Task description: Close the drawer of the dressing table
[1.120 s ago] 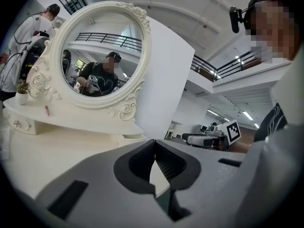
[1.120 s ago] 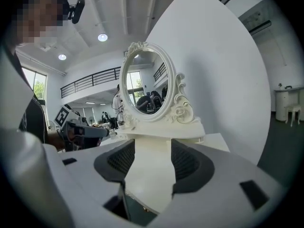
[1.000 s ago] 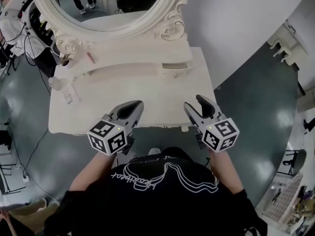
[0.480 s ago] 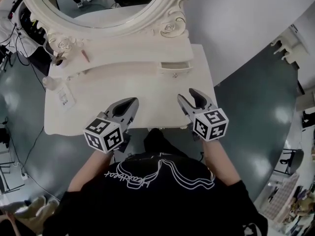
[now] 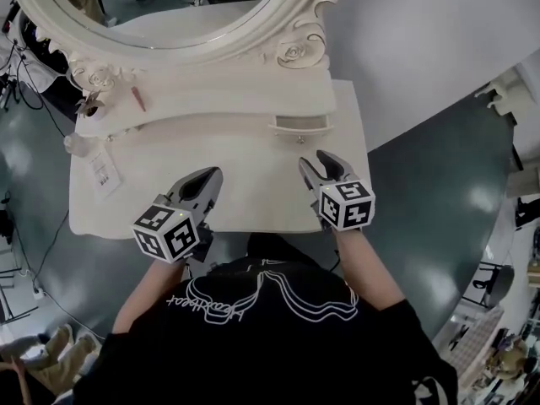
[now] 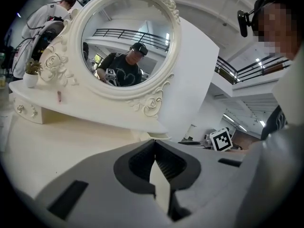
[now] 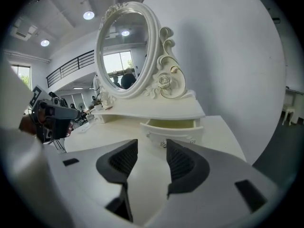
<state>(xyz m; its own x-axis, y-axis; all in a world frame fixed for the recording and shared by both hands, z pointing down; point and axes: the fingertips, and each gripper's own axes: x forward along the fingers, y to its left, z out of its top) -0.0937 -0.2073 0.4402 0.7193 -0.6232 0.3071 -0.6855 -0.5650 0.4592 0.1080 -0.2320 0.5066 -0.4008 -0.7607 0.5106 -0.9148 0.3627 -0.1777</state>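
The white dressing table [image 5: 253, 188] carries an oval mirror [image 5: 169, 7] and a raised shelf. Under the shelf's right end, a small drawer [image 5: 301, 124] stands pulled out; its pale yellow inside and two knobs face me in the right gripper view [image 7: 173, 126]. My right gripper [image 5: 323, 165] hovers over the tabletop just in front of that drawer. It points at the drawer [image 7: 152, 146], and its jaws are apart and closing with nothing between them. My left gripper [image 5: 209, 178] hangs over the table's middle front, jaws shut and empty [image 6: 154, 144].
On the shelf's left lie a red stick [image 5: 138, 99] and a small pot [image 5: 90, 106]. A card [image 5: 103, 172] and a clear jar [image 5: 76, 144] sit on the table's left end. A white wall [image 5: 422, 32] stands behind on the right; a grey floor surrounds the table.
Both grippers have sunk toward the tabletop and shifted left in the picture. The right jaws have narrowed. The drawer has not moved.
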